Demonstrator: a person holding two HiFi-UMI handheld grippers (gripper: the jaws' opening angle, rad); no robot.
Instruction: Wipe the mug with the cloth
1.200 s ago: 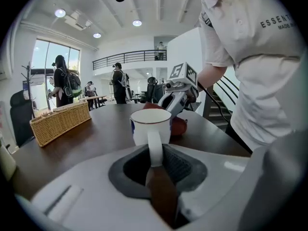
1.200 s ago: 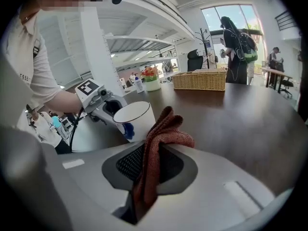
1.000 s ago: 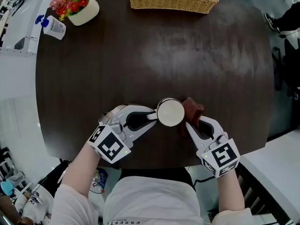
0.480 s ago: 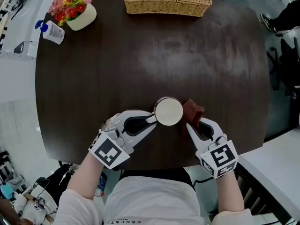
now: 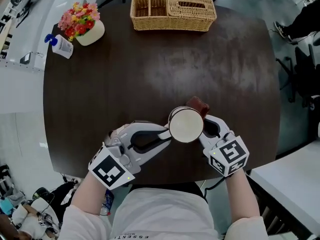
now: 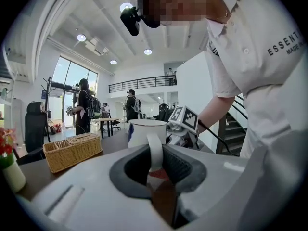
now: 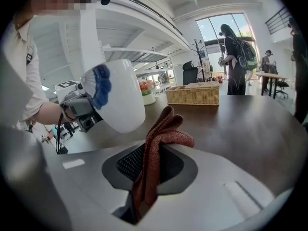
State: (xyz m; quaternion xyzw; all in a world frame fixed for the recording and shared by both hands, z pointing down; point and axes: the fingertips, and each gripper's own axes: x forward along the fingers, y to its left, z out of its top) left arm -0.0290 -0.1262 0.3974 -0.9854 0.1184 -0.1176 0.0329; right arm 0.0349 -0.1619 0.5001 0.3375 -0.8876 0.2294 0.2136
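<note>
The mug is being held above the counter, its handle pinched in the left gripper; the right gripper is clamping the red cloth just beside it.

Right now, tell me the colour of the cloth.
The cloth is reddish brown; the right gripper view shows it best.
</note>
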